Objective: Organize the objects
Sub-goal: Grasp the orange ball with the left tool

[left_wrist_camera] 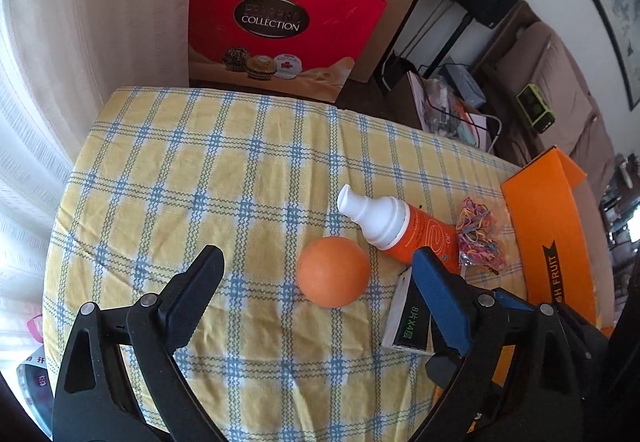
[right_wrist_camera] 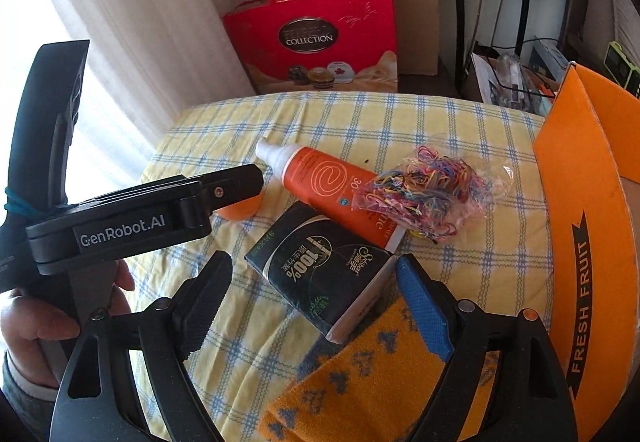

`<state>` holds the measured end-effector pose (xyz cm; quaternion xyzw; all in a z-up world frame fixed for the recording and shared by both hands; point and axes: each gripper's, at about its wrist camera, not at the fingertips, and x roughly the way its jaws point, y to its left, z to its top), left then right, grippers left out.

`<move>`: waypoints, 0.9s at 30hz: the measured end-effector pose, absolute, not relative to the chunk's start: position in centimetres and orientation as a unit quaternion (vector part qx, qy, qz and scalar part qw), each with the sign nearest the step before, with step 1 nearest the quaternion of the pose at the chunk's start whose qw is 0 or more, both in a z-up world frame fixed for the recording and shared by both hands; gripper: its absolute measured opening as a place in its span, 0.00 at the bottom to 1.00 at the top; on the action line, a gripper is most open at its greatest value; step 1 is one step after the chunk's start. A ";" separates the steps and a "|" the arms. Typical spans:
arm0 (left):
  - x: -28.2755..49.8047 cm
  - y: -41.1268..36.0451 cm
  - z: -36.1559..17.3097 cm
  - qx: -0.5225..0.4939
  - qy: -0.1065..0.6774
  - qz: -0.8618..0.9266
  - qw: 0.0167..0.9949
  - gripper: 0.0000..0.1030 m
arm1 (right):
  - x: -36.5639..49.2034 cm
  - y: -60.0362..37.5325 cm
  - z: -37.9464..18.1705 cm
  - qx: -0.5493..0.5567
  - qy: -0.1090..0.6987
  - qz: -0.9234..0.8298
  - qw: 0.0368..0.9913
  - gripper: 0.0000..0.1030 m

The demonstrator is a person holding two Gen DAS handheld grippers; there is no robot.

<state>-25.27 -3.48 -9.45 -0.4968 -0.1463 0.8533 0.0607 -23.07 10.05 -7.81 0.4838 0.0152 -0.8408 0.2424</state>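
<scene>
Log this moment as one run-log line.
left gripper: open, over orange ball | right gripper: open, over tissue pack | orange box: nothing visible inside | held: nothing

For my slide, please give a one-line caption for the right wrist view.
Open right claw over a tissue pack, beside a sunscreen bottle, bagged rubber bands, an orange cloth and a fruit box.

Both wrist views angle down — near (sharing) the tablecloth (left_wrist_camera: pixel 208 162).
</scene>
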 end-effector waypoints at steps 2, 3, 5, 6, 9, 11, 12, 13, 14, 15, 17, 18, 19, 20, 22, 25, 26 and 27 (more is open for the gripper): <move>-25.4 -3.1 -9.6 -0.498 -0.142 0.853 0.064 0.90 | -23.0 9.9 -7.9 0.484 0.018 -0.840 0.244 0.83; -25.5 -2.9 -9.7 -0.498 -0.138 0.853 0.064 0.87 | -23.0 9.7 -8.0 0.483 0.023 -0.841 0.244 0.83; -25.6 -2.6 -9.9 -0.501 -0.133 0.852 0.067 0.81 | -23.0 9.4 -8.3 0.484 0.036 -0.840 0.242 0.83; -25.7 -2.5 -10.0 -0.504 -0.131 0.851 0.068 0.76 | -23.0 9.2 -8.5 0.484 0.041 -0.841 0.240 0.83; -25.7 -2.4 -10.3 -0.507 -0.122 0.851 0.068 0.60 | -23.0 9.1 -8.8 0.482 0.045 -0.840 0.244 0.83; -25.8 -2.4 -10.5 -0.509 -0.118 0.850 0.064 0.51 | -23.0 9.0 -9.0 0.481 0.054 -0.841 0.243 0.79; -25.8 -2.5 -10.6 -0.507 -0.117 0.851 0.063 0.47 | -23.0 8.9 -9.1 0.481 0.061 -0.840 0.242 0.74; -25.7 -2.6 -10.6 -0.506 -0.117 0.852 0.063 0.44 | -22.9 8.8 -9.3 0.483 0.064 -0.839 0.243 0.69; -25.7 -2.7 -10.6 -0.507 -0.118 0.852 0.064 0.41 | -22.9 8.7 -9.4 0.485 0.064 -0.836 0.248 0.66; -25.7 -2.9 -10.6 -0.507 -0.119 0.851 0.065 0.37 | -22.8 8.7 -9.5 0.486 0.062 -0.835 0.251 0.66; -25.6 -3.1 -10.6 -0.508 -0.123 0.850 0.067 0.35 | -22.6 8.7 -9.5 0.483 0.063 -0.836 0.253 0.64; -25.5 -3.1 -10.6 -0.507 -0.123 0.850 0.067 0.35 | -22.6 8.6 -9.5 0.483 0.063 -0.835 0.255 0.63; -25.4 -3.3 -10.6 -0.507 -0.123 0.851 0.067 0.35 | -22.4 8.6 -9.5 0.484 0.061 -0.834 0.259 0.61; -25.2 -3.4 -10.6 -0.505 -0.123 0.851 0.067 0.35 | -22.4 8.6 -9.4 0.484 0.060 -0.832 0.263 0.60; -24.8 -3.8 -10.4 -0.501 -0.127 0.854 0.063 0.35 | -22.1 8.4 -9.3 0.487 0.059 -0.828 0.271 0.59; -23.9 -4.8 -9.8 -0.493 -0.140 0.857 0.062 0.35 | -21.2 8.1 -9.1 0.487 0.066 -0.823 0.283 0.58; -23.6 -5.2 -9.6 -0.489 -0.143 0.858 0.062 0.35 | -20.9 8.1 -9.0 0.486 0.067 -0.823 0.286 0.58; -23.2 -5.7 -9.3 -0.486 -0.147 0.859 0.060 0.35 | -20.7 8.1 -8.9 0.485 0.067 -0.822 0.289 0.58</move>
